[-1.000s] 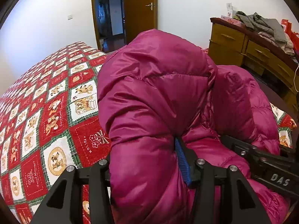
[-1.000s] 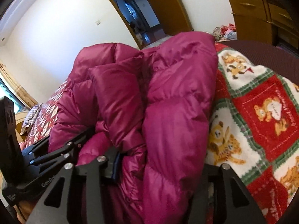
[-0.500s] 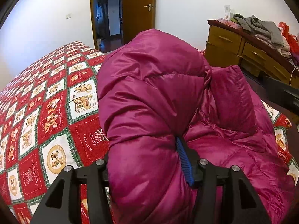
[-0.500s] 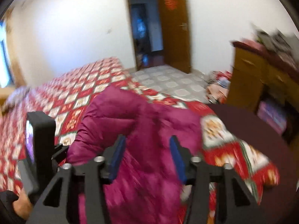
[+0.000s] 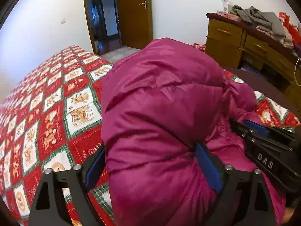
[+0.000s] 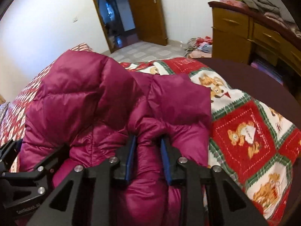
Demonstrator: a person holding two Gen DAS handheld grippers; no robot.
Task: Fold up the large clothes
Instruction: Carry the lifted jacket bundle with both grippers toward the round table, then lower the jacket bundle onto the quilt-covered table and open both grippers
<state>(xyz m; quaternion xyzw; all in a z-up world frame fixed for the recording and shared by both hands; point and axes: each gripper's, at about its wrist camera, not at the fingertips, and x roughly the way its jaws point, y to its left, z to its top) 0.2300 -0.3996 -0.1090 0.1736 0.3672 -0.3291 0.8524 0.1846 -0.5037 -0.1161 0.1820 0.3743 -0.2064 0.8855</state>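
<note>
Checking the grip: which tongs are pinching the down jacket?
The right tongs, squeezing a jacket fold; the left tongs stand wide around its bulk.

Down jacket [image 5: 160, 113]: magenta, quilted. Bedspread [image 5: 56, 103]: red-white-green check, bear motifs. Dresser [image 5: 225, 37]: amber-brown wood. Gripper pads [image 6: 129, 156]: blue.

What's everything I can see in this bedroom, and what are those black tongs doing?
Puffer jacket: one, magenta, bunched on the bed.
Bedspread: one, red, white and green squares with cartoon animals, covering the bed.
Door: one, brown wood, open, far wall.
Dresser: one, yellow-brown with drawers, on the right.
Clothes pile: grey and pinkish, count unclear, on top of the dresser.
Clothes on the floor: several, mixed colours, beside the dresser.
Left tongs: black with blue pads, just opened wide around a thick jacket fold.
Right tongs: black with blue pads, just closing, pinching a narrower jacket fold.
</note>
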